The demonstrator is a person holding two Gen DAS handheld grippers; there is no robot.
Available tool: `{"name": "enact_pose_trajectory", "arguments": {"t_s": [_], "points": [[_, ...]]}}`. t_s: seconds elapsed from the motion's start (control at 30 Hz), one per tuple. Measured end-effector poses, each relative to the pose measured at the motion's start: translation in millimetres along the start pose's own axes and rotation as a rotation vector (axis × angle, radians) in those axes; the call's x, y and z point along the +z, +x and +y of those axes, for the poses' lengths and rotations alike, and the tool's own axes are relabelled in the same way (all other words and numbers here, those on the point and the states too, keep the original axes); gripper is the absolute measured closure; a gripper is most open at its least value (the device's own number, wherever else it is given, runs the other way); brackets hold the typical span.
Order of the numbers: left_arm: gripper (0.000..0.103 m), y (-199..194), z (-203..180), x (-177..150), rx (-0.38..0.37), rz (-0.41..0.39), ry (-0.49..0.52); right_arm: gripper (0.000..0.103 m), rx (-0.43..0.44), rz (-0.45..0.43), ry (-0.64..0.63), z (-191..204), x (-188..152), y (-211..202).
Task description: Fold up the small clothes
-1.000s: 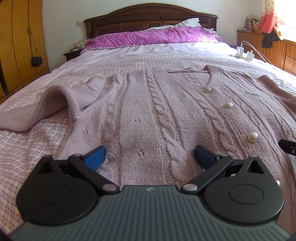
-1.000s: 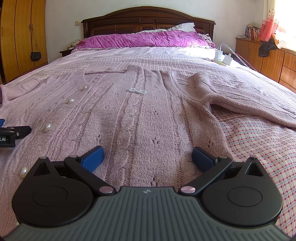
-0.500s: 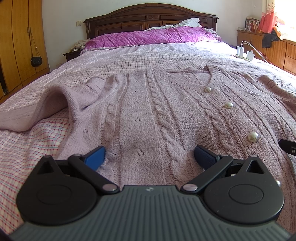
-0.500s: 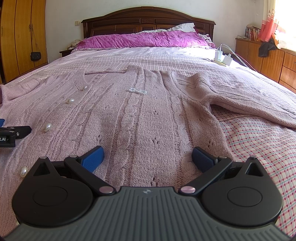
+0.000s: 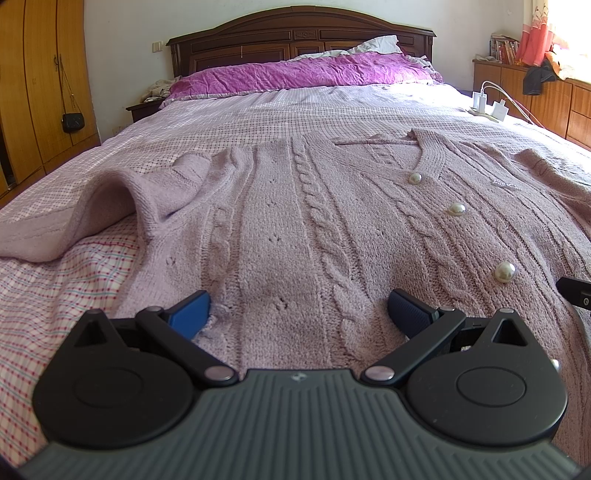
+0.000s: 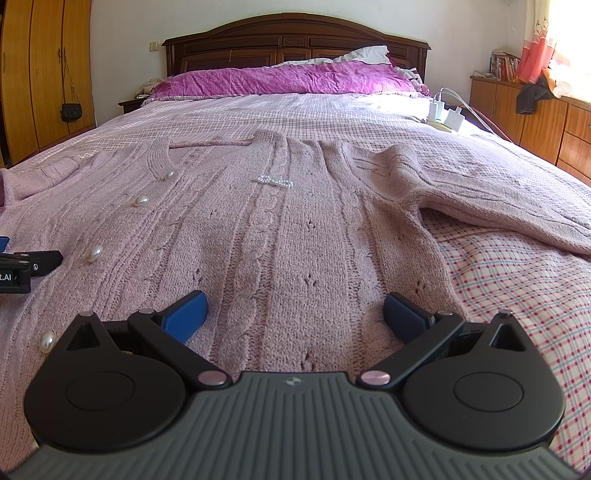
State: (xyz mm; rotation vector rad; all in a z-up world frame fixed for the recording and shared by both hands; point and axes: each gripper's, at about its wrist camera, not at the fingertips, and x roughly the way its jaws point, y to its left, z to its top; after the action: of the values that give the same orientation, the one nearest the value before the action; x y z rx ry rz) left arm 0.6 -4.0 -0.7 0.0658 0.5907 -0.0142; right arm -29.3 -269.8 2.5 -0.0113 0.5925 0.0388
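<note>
Nearest the left wrist camera, the left gripper (image 5: 297, 310) is sitting low over the hem of a mauve cable-knit cardigan (image 5: 295, 221), its two blue fingers (image 5: 190, 314) spread wide apart and gripping nothing, the knit lying bare between them. The right gripper (image 6: 293, 314) is sitting the same way at the hem in its own view, fingers (image 6: 184, 317) wide apart and empty, and its black tip is showing at 3 o'clock in the left view. The cardigan is lying flat, front up, on a bed (image 6: 517, 295) covered with a pink checked sheet, filling the middle of both views from 6 o'clock up toward 12. A row of pearl buttons (image 5: 504, 272) is running up the placket toward 1 o'clock in the left view and along 9 to 10 o'clock in the right view. A small beaded ornament (image 6: 274, 181) is resting on the chest just above centre in the right view. One sleeve (image 5: 92, 218) is humping up and trailing off toward 9 o'clock in the left view; the other sleeve (image 6: 480, 199) is stretching toward 3 o'clock in the right view. Farther off, toward 12 o'clock, a magenta pillow (image 5: 303, 74) is lying against a dark wooden headboard (image 5: 301, 35). White chargers (image 6: 445, 116) are sitting on the bed's edge at 2 o'clock, with a wooden cabinet (image 6: 535, 118) beyond them and a wardrobe (image 5: 33, 92) at 10 o'clock.
</note>
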Motion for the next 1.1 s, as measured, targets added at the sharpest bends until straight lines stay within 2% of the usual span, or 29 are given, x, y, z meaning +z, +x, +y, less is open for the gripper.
{"name": "enact_pose_trajectory", "arguments": {"t_s": [0.57, 0.87, 1.1], "points": [[0.000, -1.0, 0.5, -0.4, 0.000, 0.002, 0.001, 0.000, -0.010, 0.010, -0.005, 1.5, 0.2, -0.2], [0.000, 0.5, 9.4, 4.8, -0.023, 0.045, -0.046, 0.000, 0.018, 0.030, 0.034, -3.4, 3.9, 4.1], [0.000, -0.4, 6.3, 3.1, -0.008, 0.041, -0.026, 0.000, 0.045, 0.050, 0.029, -8.8, 10.2, 1.5]]}}
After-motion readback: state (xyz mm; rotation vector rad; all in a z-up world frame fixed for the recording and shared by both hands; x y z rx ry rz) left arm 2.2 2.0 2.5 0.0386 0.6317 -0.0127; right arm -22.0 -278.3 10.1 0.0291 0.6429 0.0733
